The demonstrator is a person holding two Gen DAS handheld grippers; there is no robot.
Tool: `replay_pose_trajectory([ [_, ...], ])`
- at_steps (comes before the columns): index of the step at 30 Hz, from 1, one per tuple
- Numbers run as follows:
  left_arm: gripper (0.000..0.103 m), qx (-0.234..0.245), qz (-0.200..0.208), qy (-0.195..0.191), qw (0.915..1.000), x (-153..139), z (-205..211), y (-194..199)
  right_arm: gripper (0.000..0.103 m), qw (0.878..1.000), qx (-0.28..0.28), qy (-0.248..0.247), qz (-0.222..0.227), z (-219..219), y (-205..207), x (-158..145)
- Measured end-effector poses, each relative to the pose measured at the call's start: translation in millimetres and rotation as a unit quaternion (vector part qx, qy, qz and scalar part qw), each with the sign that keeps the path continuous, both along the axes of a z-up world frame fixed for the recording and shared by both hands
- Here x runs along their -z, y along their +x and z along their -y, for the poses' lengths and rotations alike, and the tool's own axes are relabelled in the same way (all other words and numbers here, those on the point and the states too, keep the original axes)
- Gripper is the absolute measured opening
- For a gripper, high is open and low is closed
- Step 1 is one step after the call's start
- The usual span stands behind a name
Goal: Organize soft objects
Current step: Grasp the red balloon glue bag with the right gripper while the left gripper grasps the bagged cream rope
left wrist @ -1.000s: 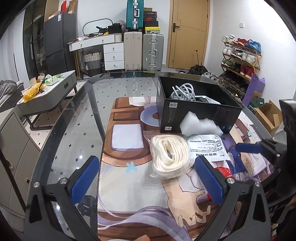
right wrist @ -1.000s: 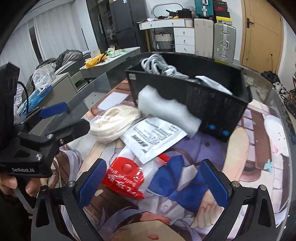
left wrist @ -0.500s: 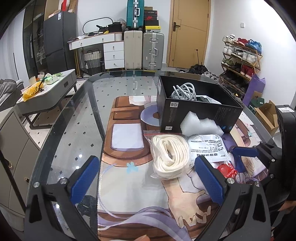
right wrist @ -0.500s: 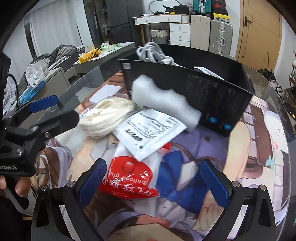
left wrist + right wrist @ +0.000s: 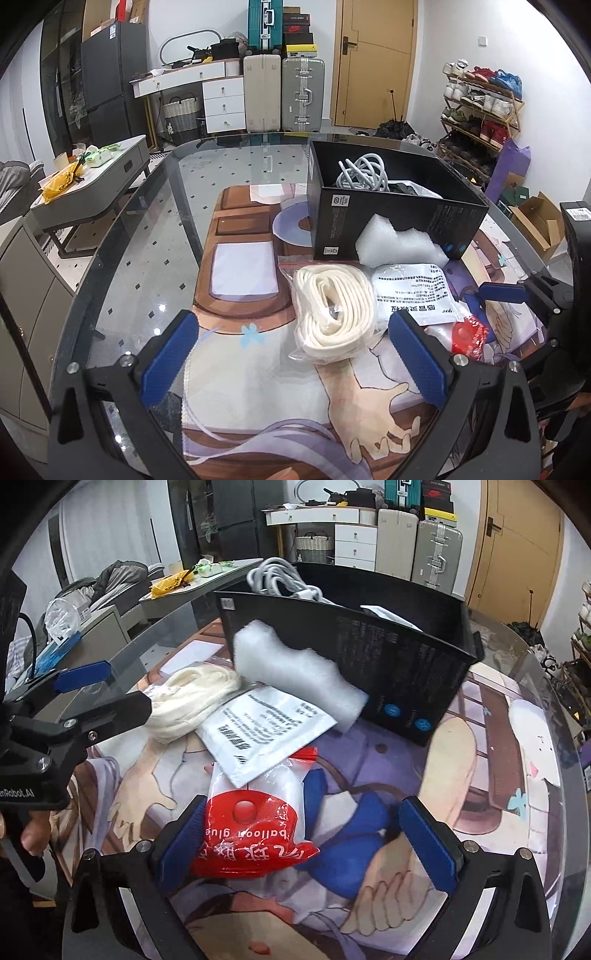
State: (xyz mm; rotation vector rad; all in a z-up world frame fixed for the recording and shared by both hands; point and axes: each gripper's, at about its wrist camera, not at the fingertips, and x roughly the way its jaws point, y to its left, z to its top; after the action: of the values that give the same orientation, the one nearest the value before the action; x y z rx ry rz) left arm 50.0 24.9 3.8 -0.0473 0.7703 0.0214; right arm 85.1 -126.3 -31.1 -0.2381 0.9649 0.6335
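A black box (image 5: pixel 388 214) stands on the printed mat and holds a coiled grey cable (image 5: pixel 364 171). White foam (image 5: pixel 397 243) leans on its front wall. In front lie a bagged cream strap (image 5: pixel 332 310), a white printed pouch (image 5: pixel 413 291) and a red-and-clear balloon glue bag (image 5: pixel 251 827). My right gripper (image 5: pixel 306 843) is open, and the red bag lies between its fingers, close to the left one. My left gripper (image 5: pixel 293 356) is open, just short of the cream strap's near end, with nothing between its fingers.
The mat covers the middle of a dark glass table (image 5: pixel 140 258). Beyond the table's left edge are a low grey cabinet (image 5: pixel 92 184) and a sofa. Suitcases (image 5: pixel 280 96) and a door are at the far end, and a shoe rack (image 5: pixel 480 107) is on the right.
My right gripper has moved forward and down, so the red bag now sits between its fingers. The left gripper has hardly moved.
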Motion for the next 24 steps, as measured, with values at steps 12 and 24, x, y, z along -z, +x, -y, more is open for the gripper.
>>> replay_pose_trajectory([
  [12,0.103,0.005,-0.015,-0.003,0.9999,7.7,7.7,12.7,0.102,1.0,0.017,-0.015,-0.004,36.5,16.6,5.4],
  [24,0.103,0.013,-0.051,0.0,0.9986,21.9,17.0,32.1,0.102,1.0,0.007,-0.014,-0.009,54.3,13.9,8.9],
])
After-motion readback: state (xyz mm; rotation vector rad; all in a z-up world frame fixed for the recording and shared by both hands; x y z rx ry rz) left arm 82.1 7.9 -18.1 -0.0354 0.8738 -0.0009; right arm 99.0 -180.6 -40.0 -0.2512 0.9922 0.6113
